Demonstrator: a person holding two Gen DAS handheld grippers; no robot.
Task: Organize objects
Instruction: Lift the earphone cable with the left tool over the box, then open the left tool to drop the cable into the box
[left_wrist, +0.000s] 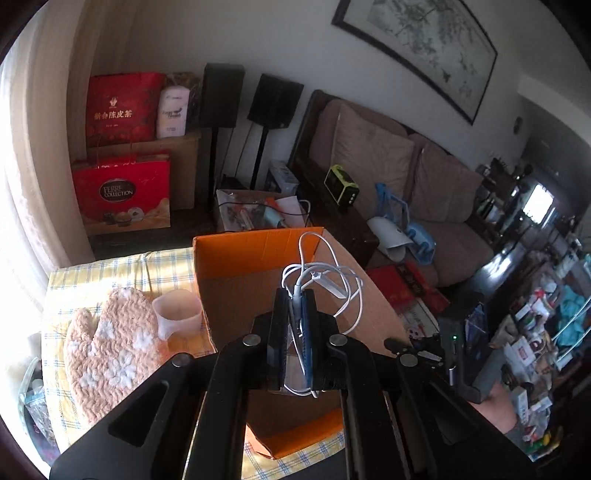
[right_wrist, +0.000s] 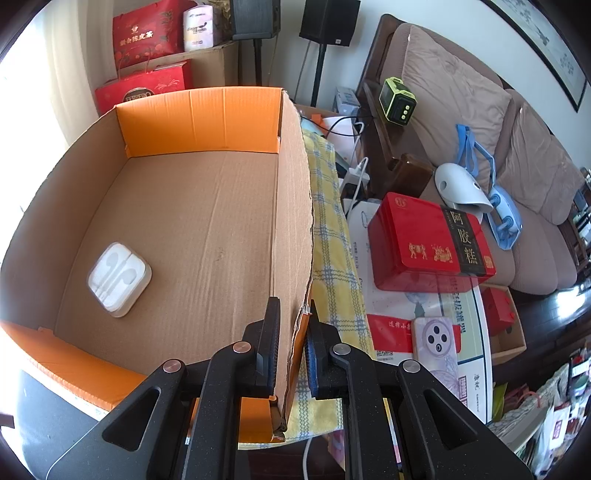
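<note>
Left wrist view: left tongs (left_wrist: 295, 295) clenched on one white cable (left_wrist: 325, 280); right tongs (right_wrist: 291, 314) gripping one box wall (right_wrist: 291, 229).

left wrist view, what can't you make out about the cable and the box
- White cable: its lower end is hidden between the left hand-held gripper fingers.
- Cardboard box floor: blocked by the gripper and cable; the earphone case shows only in the right wrist view.
- Cup contents: too blurred.

Left wrist: above cardboard box (left_wrist: 255, 291), looking down and forward across desk toward sofa (left_wrist: 399, 173) | Right wrist: close at box's right wall, looking into its interior | Shared: box, sofa, speakers (right_wrist: 328, 22), red gift bags (right_wrist: 144, 33)
</note>
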